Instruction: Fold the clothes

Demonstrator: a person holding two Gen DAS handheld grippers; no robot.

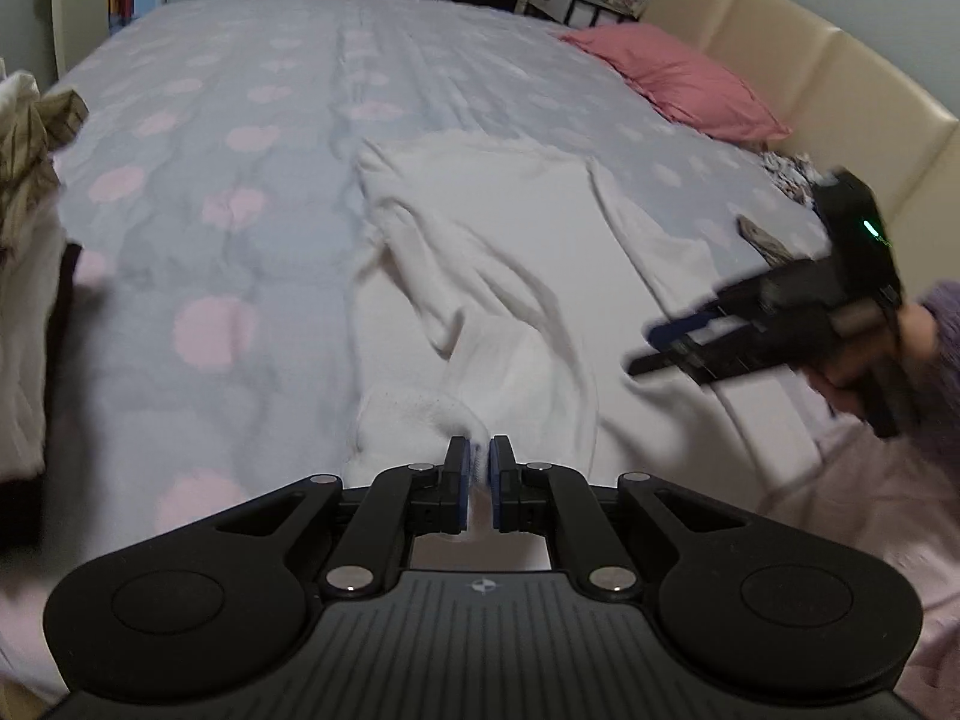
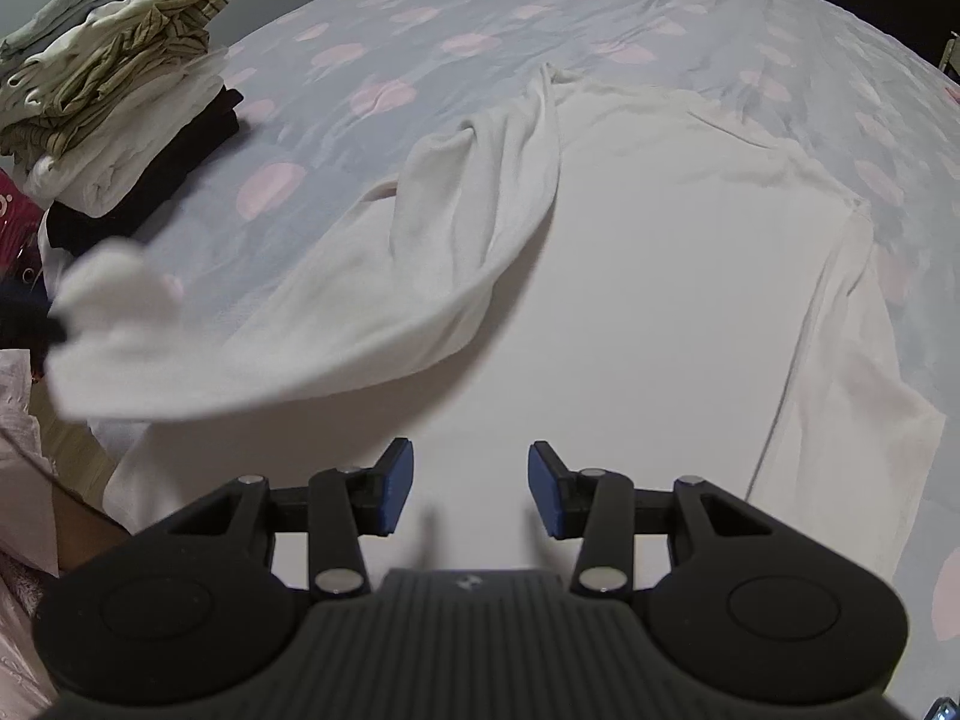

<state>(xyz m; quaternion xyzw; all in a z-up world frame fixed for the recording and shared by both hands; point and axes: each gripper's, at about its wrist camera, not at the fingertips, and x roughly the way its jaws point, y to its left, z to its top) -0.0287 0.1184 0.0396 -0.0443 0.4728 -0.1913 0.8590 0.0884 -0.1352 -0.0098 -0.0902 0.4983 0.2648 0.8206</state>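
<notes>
Between the blue pads of the left gripper [image 1: 478, 463], a pinch of the white shirt [image 1: 510, 252] is sitting, and the two pads are pressing together on that fold with only the cloth between them. No brand name or writing is showing anywhere that can be read; only a small round emblem is sitting on the gripper body, and a green light is glowing on the other tool. From that pinch the shirt is running forward and away across the bed cover [image 1: 240, 138], which is pale blue with pink spots. Off to the right of the left gripper, the right gripper [image 1: 645, 348] is hanging above the shirt's right side, blurred, with a hand [image 1: 888, 348] in a purple sleeve [image 1: 942, 324] wrapping its handle.

In the right wrist view, the right gripper [image 2: 471, 487] is standing with its pads well apart, holding nothing and touching nothing. Straight ahead of it and below, the shirt's body is lying flat. Ahead and to its left, a sleeve is lifting off the bed in a blurred sweep toward the left edge. Further left, a stack of folded clothes [image 2: 114, 90] is resting on the cover. Far ahead and right of the left gripper, a pink pillow [image 1: 678, 78] is leaning by the cream headboard [image 1: 780, 42].
</notes>
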